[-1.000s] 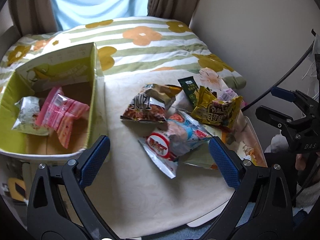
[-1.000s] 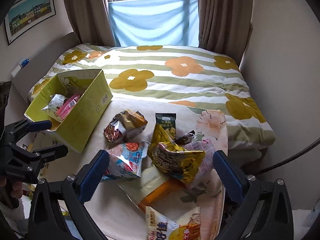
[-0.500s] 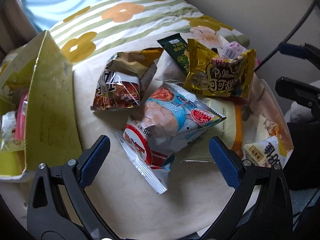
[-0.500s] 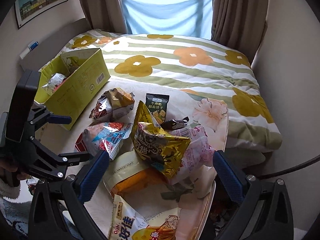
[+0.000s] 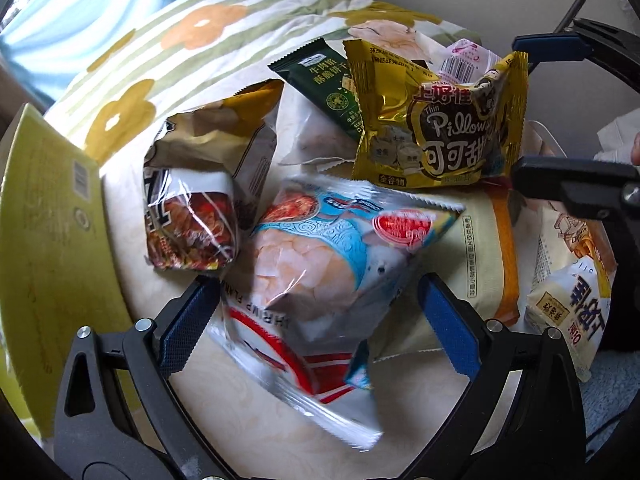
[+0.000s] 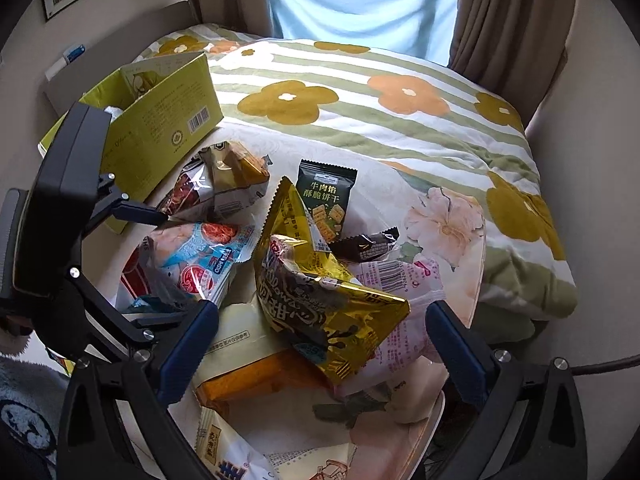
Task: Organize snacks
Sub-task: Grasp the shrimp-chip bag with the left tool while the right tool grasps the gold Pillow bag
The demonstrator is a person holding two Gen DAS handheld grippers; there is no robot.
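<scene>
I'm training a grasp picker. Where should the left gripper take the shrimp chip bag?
Grip the shrimp chip bag across its puffy middle, coming straight ahead: the open left gripper already straddles it, and nothing lies on it there.

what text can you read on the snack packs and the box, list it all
"Thin Pillows", "上好佳", "可可甜", "全谷物": gold bag
"牛肉馅 酥脆饼干": dark green pack
"SHRIMP FLA…", partly cut off: shrimp chip bag
"Oishi", with large Chinese characters seen upside down: white and yellow bag
Barcodes and small print, unreadable: yellow box, pink pack, cream and orange pack
Brown and red bag: lettering too crumpled to read
</scene>
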